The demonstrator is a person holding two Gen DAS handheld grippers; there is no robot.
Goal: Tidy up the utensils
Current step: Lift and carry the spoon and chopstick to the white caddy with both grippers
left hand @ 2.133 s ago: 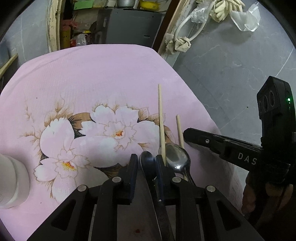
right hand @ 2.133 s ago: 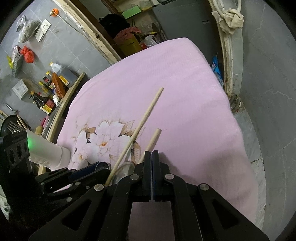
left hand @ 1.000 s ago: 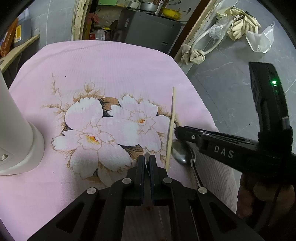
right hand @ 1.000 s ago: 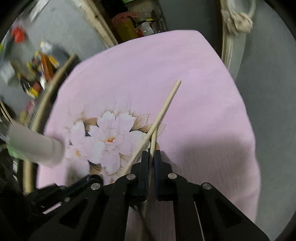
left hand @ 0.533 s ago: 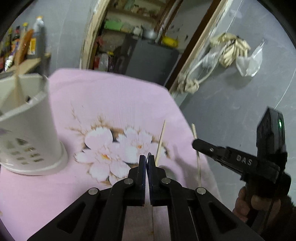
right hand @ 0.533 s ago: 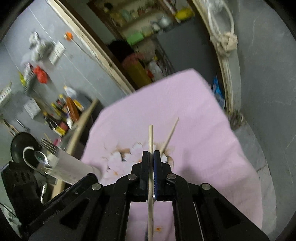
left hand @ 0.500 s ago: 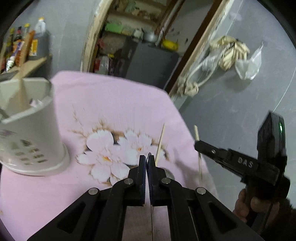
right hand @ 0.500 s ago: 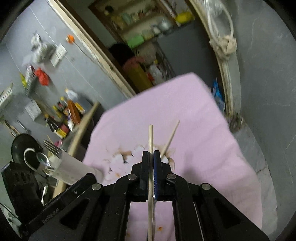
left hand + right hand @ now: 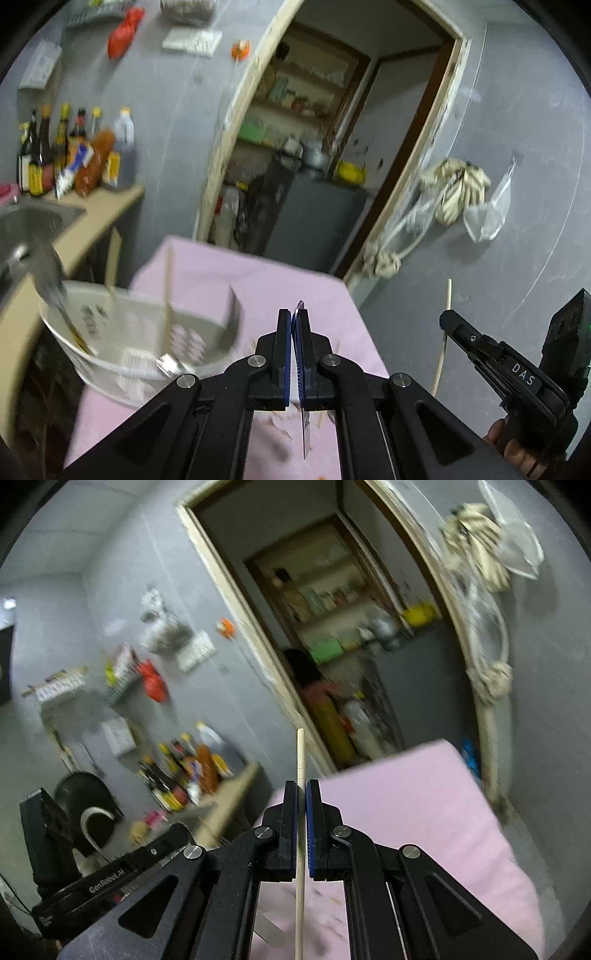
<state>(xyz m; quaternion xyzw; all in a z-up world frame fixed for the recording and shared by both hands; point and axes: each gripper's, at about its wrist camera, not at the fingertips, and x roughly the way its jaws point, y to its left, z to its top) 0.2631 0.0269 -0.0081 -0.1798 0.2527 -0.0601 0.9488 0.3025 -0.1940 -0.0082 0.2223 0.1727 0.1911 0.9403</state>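
At six o'clock in the left view, the left gripper (image 9: 294,321) clamps a spoon (image 9: 305,432) edge-on, likely bound for the caddy (image 9: 110,354) at eight. In the right view, the right gripper (image 9: 301,794) pinches a chopstick (image 9: 300,753) pointing twelve, lifted clear of the cloth (image 9: 424,812).

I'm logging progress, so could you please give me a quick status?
Left tongs shut on spoon handle. Right tongs shut on chopstick. White holder ahead, path unobstructed.
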